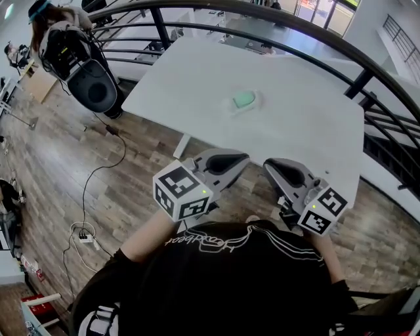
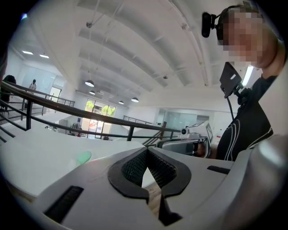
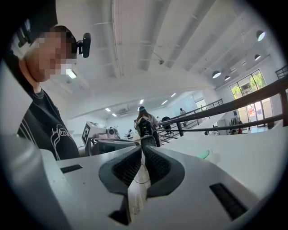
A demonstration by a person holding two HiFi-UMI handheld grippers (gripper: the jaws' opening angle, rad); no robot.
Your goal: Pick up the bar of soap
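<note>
Here we are at the white table (image 1: pixel 197 85), and the bar of soap (image 1: pixel 243 100), pale green, sits on a small white dish (image 1: pixel 232 107) out toward the middle of the tabletop, well apart from both tongs. The left gripper (image 1: pixel 231 159) hangs short of the table's near edge, over the wooden floor (image 1: pixel 131 177), and its own view has the jaws (image 2: pixel 147 152) pressed together at the tips with nothing between them; the soap (image 2: pixel 83 157) shows as a green spot off to its left. The right gripper (image 1: pixel 279 169) sits just beside it, close to the person's chest (marker cubes facing up on both), and its jaws (image 3: pixel 142 150) are likewise closed on nothing, the soap (image 3: pixel 204 154) off to their right. A dark curved railing (image 1: pixel 262 20) runs behind the table.
</note>
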